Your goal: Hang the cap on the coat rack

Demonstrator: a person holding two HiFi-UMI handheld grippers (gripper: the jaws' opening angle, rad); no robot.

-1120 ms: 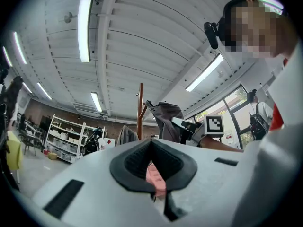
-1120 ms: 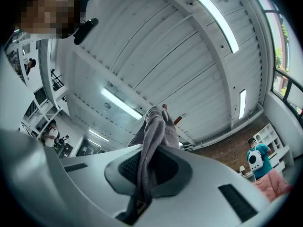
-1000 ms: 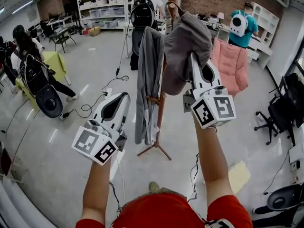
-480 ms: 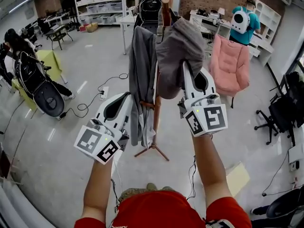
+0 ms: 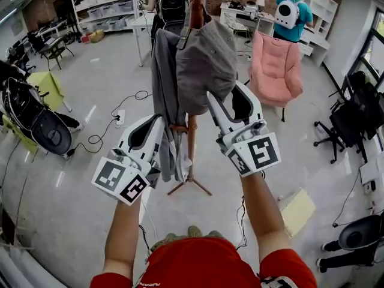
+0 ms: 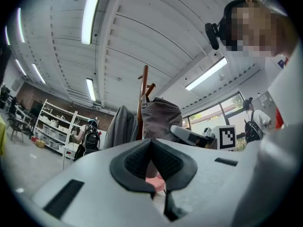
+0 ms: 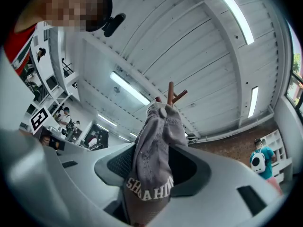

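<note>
A grey cap (image 5: 204, 65) hangs on the top of the wooden coat rack (image 5: 196, 5), beside a grey jacket (image 5: 162, 83). My right gripper (image 5: 225, 90) is just under the cap, and its jaws are opening. In the right gripper view the cap (image 7: 154, 145), with white lettering, still lies between the spread jaws of that gripper (image 7: 158, 157), and the pads do not press on it. The rack's prongs (image 7: 171, 91) show above. My left gripper (image 5: 156, 120) is lower left beside the jacket, shut and empty (image 6: 151, 141). It faces the cap (image 6: 161, 119) and the pole (image 6: 143, 89).
A pink armchair (image 5: 275, 71) stands behind the rack to the right. A person in teal (image 5: 290, 14) and one with a black backpack (image 5: 171, 2) are at the far tables. Cables (image 5: 114, 125) cross the floor at left, and a black office chair (image 5: 348, 119) stands right.
The right gripper's jaws have spread apart and let go of the cap, which now hangs on the rack. That gripper has sunk a little. The left gripper has barely moved.
</note>
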